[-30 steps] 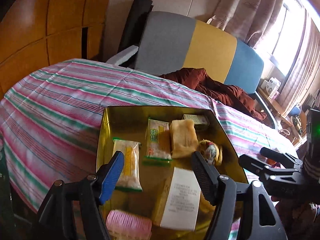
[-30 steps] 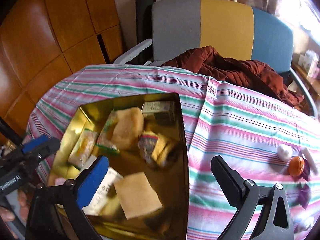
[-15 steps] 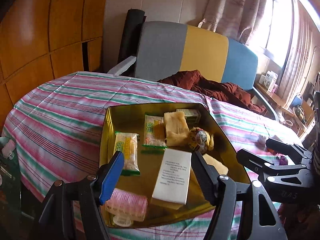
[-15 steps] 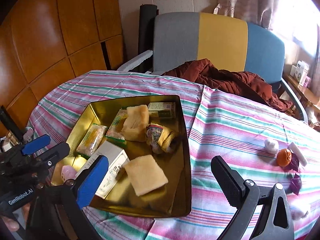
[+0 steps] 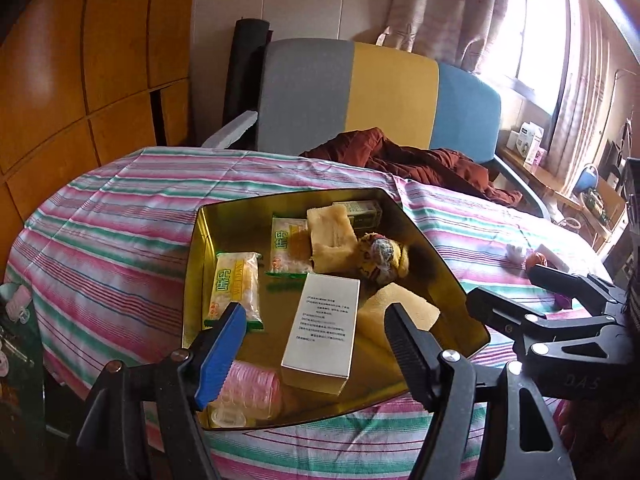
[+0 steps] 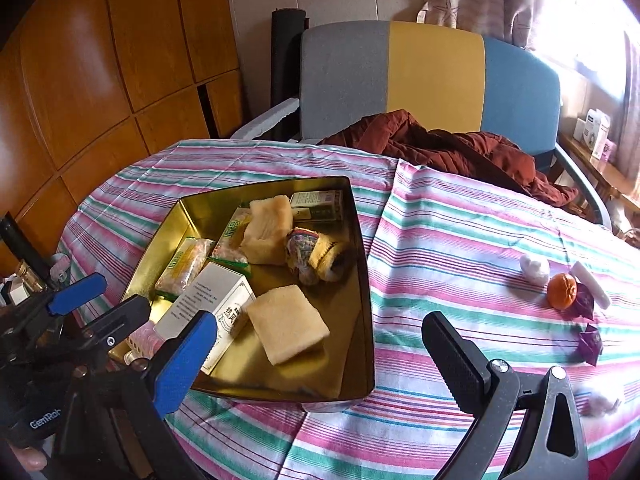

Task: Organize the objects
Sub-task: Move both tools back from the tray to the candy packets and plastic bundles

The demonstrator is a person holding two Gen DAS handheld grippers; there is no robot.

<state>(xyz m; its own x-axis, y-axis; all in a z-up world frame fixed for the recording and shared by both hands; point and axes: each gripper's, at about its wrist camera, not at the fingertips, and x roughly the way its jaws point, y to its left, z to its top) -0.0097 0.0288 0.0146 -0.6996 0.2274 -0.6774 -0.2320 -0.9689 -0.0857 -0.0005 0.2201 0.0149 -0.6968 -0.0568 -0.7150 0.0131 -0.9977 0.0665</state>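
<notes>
I am holding both tools, left tool [image 5: 312, 320] and right tool [image 6: 320, 340], apart and empty; the tin [image 6: 362, 280] is filling, while the orange [image 6: 562, 290] is waiting on the bench [image 6: 440, 240].

A rust-red jacket [image 6: 460, 152] lies on the grey, yellow and blue chair [image 6: 432, 80] beside wooden panelling [image 6: 100, 80].

Left tongs [image 5: 312, 320] and right tongs [image 6: 316, 340], both agape, empty.

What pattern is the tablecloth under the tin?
Pink, green and white stripes on the tablecloth; clearest in the right wrist view.
</notes>
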